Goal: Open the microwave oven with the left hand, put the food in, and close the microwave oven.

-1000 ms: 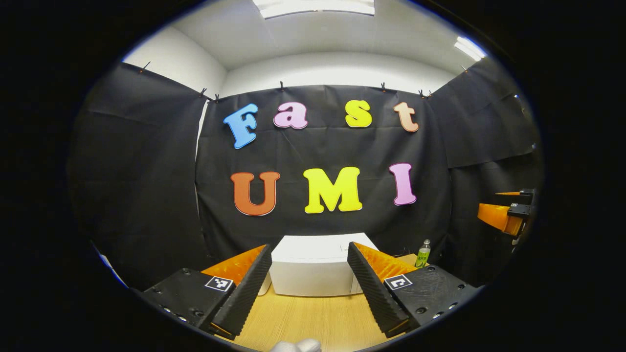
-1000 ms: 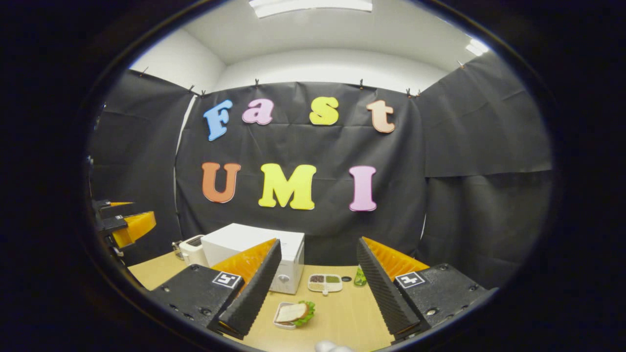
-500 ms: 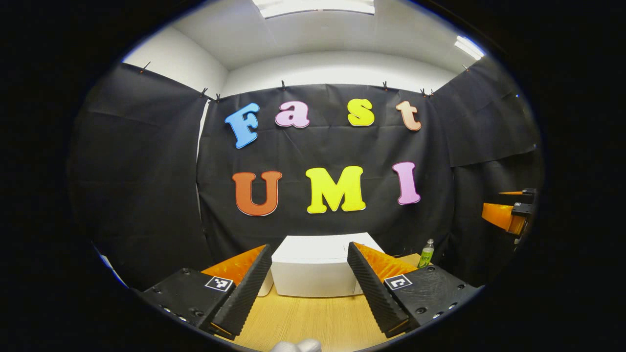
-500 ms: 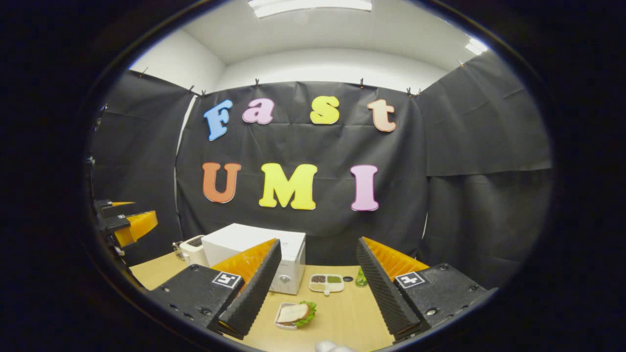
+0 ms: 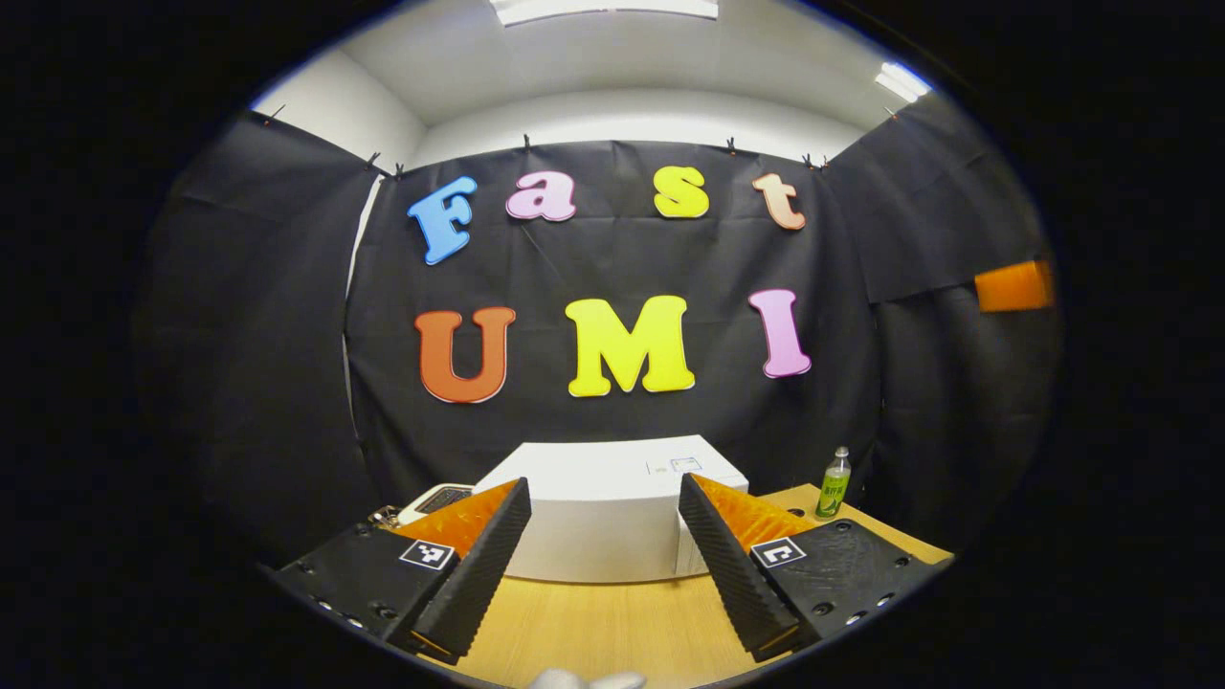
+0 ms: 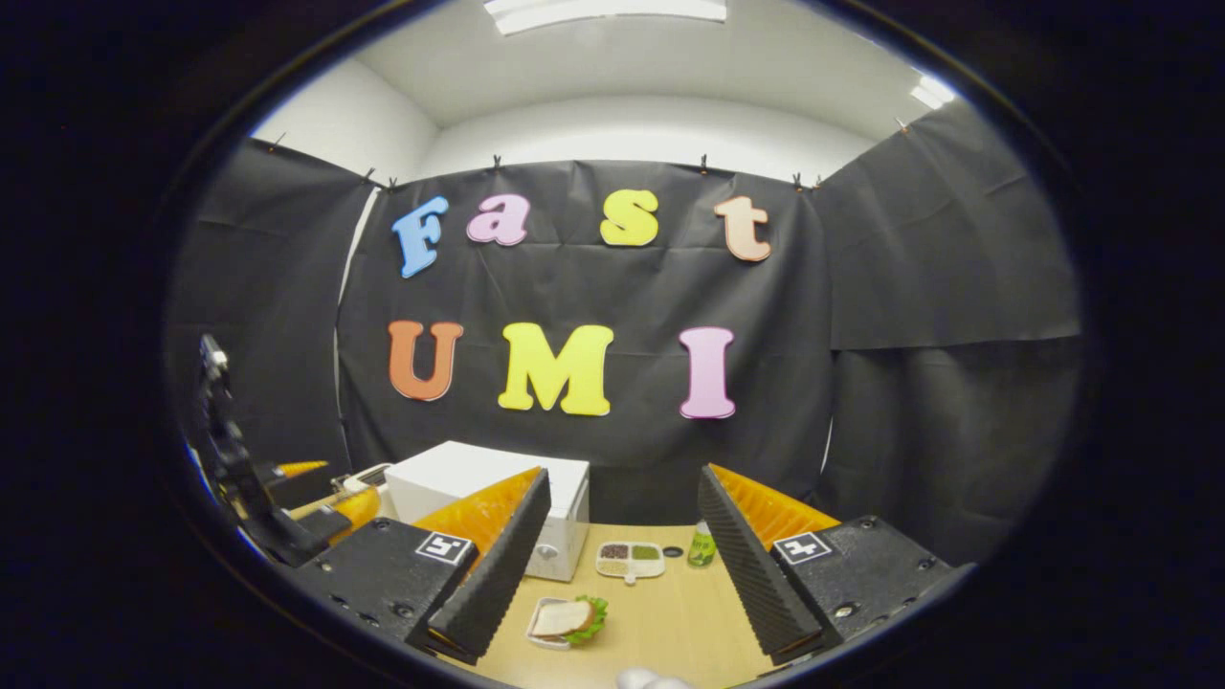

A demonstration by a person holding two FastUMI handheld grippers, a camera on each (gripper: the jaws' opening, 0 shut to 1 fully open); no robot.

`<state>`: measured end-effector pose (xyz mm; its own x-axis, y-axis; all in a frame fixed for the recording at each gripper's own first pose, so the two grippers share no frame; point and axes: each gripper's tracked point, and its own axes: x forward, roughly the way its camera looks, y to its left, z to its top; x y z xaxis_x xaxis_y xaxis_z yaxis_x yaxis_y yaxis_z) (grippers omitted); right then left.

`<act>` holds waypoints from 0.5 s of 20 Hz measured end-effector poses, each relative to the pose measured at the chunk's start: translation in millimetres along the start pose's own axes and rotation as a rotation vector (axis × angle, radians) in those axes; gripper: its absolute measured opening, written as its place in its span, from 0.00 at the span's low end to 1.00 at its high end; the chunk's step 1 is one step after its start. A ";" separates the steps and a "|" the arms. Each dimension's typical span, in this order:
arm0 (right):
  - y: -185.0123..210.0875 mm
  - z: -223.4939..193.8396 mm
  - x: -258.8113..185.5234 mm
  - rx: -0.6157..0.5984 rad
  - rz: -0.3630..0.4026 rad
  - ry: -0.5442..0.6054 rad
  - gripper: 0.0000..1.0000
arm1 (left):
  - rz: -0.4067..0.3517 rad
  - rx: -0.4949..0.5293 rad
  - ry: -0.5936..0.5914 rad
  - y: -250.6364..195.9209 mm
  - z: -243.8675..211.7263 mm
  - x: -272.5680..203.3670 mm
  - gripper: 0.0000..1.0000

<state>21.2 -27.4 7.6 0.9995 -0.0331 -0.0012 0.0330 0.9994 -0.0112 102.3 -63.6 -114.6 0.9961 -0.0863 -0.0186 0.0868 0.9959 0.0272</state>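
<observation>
The white microwave (image 5: 612,512) stands on the wooden table (image 5: 612,622) straight ahead of my left gripper (image 5: 603,481), its door shut. That gripper is open and holds nothing, a short way back from the oven. In the right gripper view the microwave (image 6: 478,478) stands left of centre, with a knob (image 6: 545,552) on its front. The food, a sandwich with lettuce on a small tray (image 6: 565,619), lies on the table in front of the oven, below my open, empty right gripper (image 6: 623,473). The left gripper (image 6: 330,488) shows low at the far left.
A green bottle (image 6: 703,545), a divided dish of small foods (image 6: 630,559) and a small dark disc (image 6: 674,551) sit right of the microwave. A white toaster (image 5: 435,498) stands at its left. Black cloth walls close in the table.
My left gripper has dropped lower and come closer to the microwave, which looks larger in its view. The right gripper has barely moved.
</observation>
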 end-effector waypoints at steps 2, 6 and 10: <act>-7.9 3.9 1.7 -0.020 -0.015 0.003 0.99 | -0.021 0.017 0.016 -22.4 -37.6 30.1 0.96; -24.3 3.6 5.9 -0.076 -0.050 0.019 0.99 | -0.053 -0.023 0.084 -59.5 -107.7 89.5 0.96; -35.5 -3.6 12.2 -0.083 -0.078 0.053 0.99 | -0.043 -0.054 0.114 -79.3 -149.7 150.6 0.96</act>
<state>32.2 -63.4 4.4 0.9923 -0.1135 -0.0503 0.1083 0.9894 -0.0964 242.9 -151.3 -269.2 0.9829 -0.1282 -0.1319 0.1253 0.9917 -0.0297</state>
